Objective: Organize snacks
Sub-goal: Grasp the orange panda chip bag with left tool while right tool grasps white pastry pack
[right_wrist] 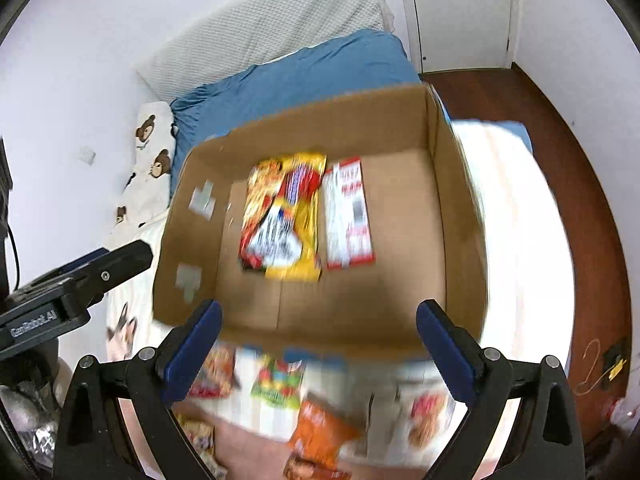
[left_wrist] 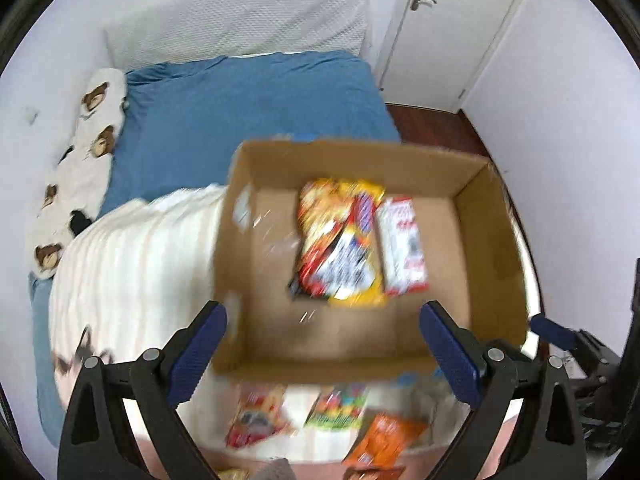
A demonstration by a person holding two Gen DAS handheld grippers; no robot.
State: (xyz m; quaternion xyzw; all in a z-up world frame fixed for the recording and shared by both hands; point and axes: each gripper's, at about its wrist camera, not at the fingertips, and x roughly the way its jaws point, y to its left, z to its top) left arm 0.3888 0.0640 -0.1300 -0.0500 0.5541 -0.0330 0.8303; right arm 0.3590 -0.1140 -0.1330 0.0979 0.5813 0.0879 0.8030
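An open cardboard box (left_wrist: 492,240) (right_wrist: 460,216) sits on the bed. In it lie a yellow-and-red snack bag (left_wrist: 340,240) (right_wrist: 284,216) and a white-and-red pack (left_wrist: 402,248) (right_wrist: 348,212) side by side. My left gripper (left_wrist: 324,348) is open and empty above the box's near wall. My right gripper (right_wrist: 320,344) is open and empty in the same place in its own view. Loose snacks lie before the box: a red bag (left_wrist: 260,416) (right_wrist: 212,372), a green bag (left_wrist: 336,404) (right_wrist: 276,384), an orange bag (left_wrist: 384,440) (right_wrist: 320,432). Both views are blurred.
The box rests on a white striped blanket (left_wrist: 132,264) (right_wrist: 516,216) over a blue sheet (left_wrist: 248,96) (right_wrist: 300,72). A bear-print pillow (left_wrist: 88,152) (right_wrist: 148,152) lies by the left wall. Dark wood floor (right_wrist: 560,152) and a door (left_wrist: 448,20) are at the right.
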